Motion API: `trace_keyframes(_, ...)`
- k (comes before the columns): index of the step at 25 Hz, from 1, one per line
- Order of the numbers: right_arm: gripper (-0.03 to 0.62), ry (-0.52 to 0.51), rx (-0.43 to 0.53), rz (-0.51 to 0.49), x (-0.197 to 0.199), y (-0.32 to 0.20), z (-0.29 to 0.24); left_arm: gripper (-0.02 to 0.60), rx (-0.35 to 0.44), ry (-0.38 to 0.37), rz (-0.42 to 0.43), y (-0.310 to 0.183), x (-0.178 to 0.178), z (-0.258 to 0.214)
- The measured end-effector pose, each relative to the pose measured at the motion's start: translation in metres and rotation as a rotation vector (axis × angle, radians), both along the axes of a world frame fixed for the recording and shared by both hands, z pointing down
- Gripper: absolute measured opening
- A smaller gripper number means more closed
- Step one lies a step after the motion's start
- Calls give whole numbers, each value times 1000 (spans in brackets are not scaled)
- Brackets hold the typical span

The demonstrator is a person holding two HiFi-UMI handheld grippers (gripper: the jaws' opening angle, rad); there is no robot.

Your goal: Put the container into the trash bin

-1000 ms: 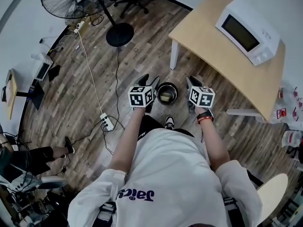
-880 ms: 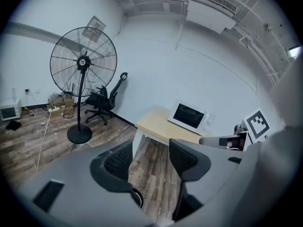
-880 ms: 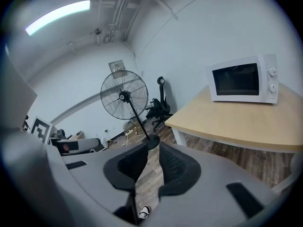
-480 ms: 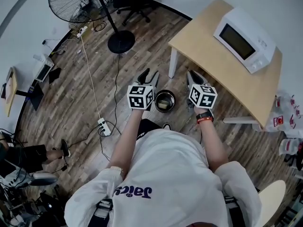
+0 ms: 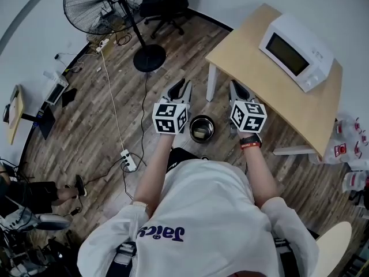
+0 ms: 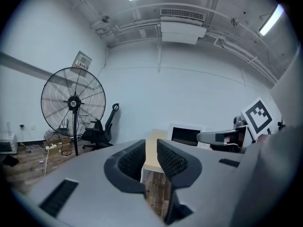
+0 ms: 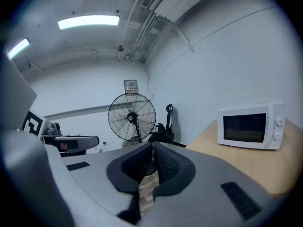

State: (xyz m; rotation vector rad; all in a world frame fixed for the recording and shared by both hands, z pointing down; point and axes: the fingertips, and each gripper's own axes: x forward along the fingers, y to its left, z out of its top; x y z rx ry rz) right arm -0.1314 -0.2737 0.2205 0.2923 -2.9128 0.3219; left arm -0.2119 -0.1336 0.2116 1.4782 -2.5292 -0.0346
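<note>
L gripper point(image 6: 151, 148) & R gripper point(image 7: 152, 146): both empty, jaws closing.
L jaws w/ a narrow gap, nothing btwn; R jaws down to a sliver, tips nearly meeting. From the head view I see the container point(image 5: 200, 134) lying inside the round metal trash bin point(image 5: 192, 124) on the wood floor, btwn both grippers, near the table point(image 5: 265, 91) w/ microwave point(image 5: 297, 52).
</note>
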Motion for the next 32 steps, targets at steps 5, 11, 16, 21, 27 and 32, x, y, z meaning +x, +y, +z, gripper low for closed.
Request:
trace_keyframes(5,15,-28,19,12,3,1,-13,44,18,-28,-6,5,0,-13)
trace_keyframes(11,15,-20,40,22,2,-2,-17,21,29,-40,21,-1,-4,-21)
trace_keyframes(16,15,-15,44,36,4,-7,-15,20,69,-16,53,-11,-1,-21)
trace_keyframes(21,15,17,60,1,7,-4,-9,18,146,71,99,-16,5,-23)
trace_keyframes(27,14,87,77,-100,11,10,8,18,83,54,136,-19,14,-4)
trace_keyframes(32,14,156,111,-316,-6,33,24,20,38,65,138,-8,-5,21)
